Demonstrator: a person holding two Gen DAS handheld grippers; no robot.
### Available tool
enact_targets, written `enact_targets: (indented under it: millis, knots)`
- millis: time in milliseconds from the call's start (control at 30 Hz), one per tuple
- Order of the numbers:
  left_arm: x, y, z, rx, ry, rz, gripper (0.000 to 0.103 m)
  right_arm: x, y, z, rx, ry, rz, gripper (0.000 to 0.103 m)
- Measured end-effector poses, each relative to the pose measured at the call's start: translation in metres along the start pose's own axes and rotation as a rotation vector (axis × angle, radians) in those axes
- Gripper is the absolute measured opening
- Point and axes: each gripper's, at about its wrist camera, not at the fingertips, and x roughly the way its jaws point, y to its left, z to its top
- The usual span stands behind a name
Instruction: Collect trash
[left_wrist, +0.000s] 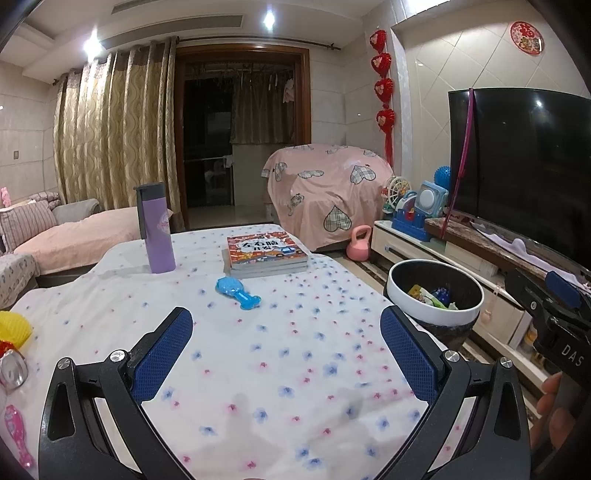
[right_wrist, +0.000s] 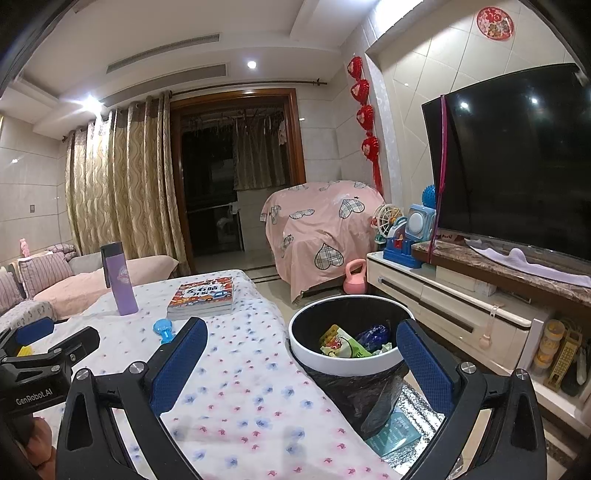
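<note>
A white-rimmed trash bin with a black liner stands on the floor at the table's right edge. Several wrappers lie inside it, green, yellow and blue. My left gripper hangs open over the flowered tablecloth with nothing between its blue pads. My right gripper is open too and empty, straddling the table edge and the bin's near rim. In the left wrist view the right gripper shows at the far right, held by a hand.
On the table stand a purple bottle, a stack of books and a blue toy. Yellow, silver and pink items lie at its left edge. A TV cabinet and TV line the right; a pink kettlebell sits on the floor.
</note>
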Motion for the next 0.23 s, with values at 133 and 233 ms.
enact_targets:
  millis: [133,233]
  knots:
    - [0.0027,0.0019,-0.0016,-0.003,0.009,-0.002,0.103,0.0007,0.0003,-0.0012,0.0,0.005,0.003,0.103]
    - [0.0053,0.0047,-0.0032,-0.009,0.02,-0.006,0.103,0.0021,-0.0009,-0.0018,0.004,0.013,0.008,0.103]
